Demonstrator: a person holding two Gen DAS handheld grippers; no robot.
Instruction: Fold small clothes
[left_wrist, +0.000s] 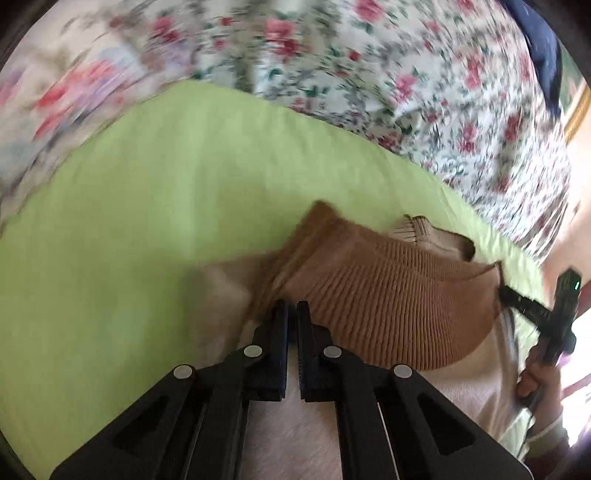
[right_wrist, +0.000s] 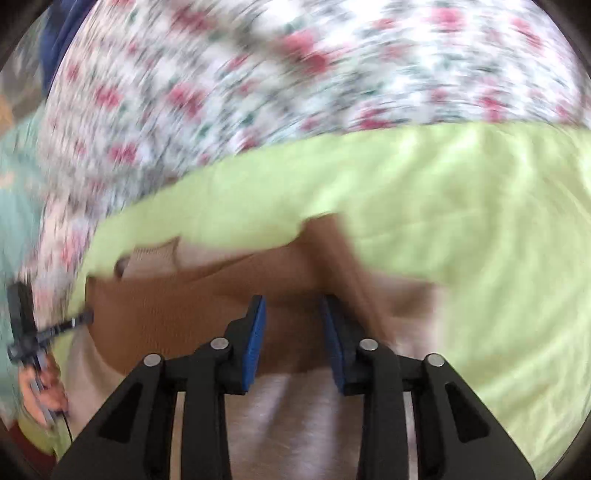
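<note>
Sweater (left_wrist: 388, 295), brown ribbed knit with a cream panel, is spread on a green sheet (left_wrist: 147, 203), directly ahead of both grippers. Left gripper (left_wrist: 292, 308) is seen in its own view with its jaws nearly together, only a thin slit between the pads; the tips sit at the brown knit's near edge, where a ridge of fabric is bunched up just ahead of them. Whether cloth is actually pinched between the pads cannot be told, as the tips are blurred there.

Right gripper (right_wrist: 293, 304) is seen in its own view with its jaws apart, a clear gap between the 2 blue pads (right_wrist: 255, 343), nothing held between them. The brown knit lies under and ahead of the tips; contact cannot be told.

In the left view, the other gripper's tip is seen at the far right against the sweater's brown corner, with a hand (left_wrist: 535, 376) on its handle. In the right view, the mirror case shows at the far left: a black tip at the brown edge, hand (right_wrist: 40, 391) below it.

Cream ribbed cuff (left_wrist: 406, 230) is visible past the brown fold, lying on the green sheet. Floral bedspread (left_wrist: 369, 74) is seen beyond the sheet's far edge in both views. Dark blue fabric (left_wrist: 543, 48) is seen at the upper right of the left view. Both views are motion-blurred.
</note>
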